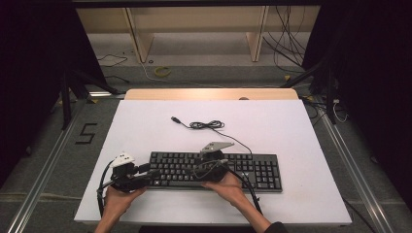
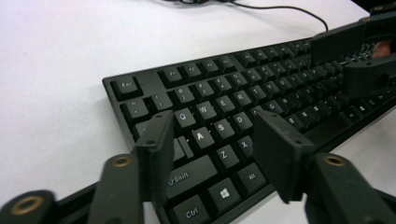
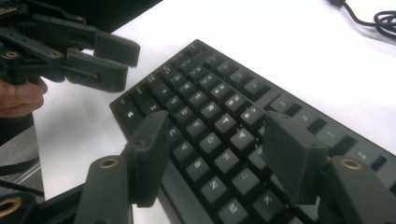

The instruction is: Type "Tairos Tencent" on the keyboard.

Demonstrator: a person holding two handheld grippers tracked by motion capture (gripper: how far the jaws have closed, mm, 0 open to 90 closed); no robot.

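A black keyboard [image 1: 252,170] lies along the near part of the white table [image 1: 145,126]. My left gripper [image 1: 153,174] is at its left end. In the left gripper view the keyboard [image 2: 224,93] runs off to the right, and my left gripper [image 2: 215,135] stands open just above the letter keys with nothing pinched. My right gripper [image 1: 193,171] hovers over the keyboard's left half and points left. Its own view shows the right gripper [image 3: 217,135] open above the keyboard [image 3: 210,102], with the left gripper [image 3: 128,63] farther off. The right gripper [image 2: 334,60] also appears in the left gripper view.
The keyboard's cable [image 1: 206,124] lies coiled behind it and ends in a loose USB plug [image 1: 177,120]. Bare white table surrounds the keyboard. Beyond the far wooden edge [image 1: 211,93] are shelf legs and floor cables. Metal rails flank the table.
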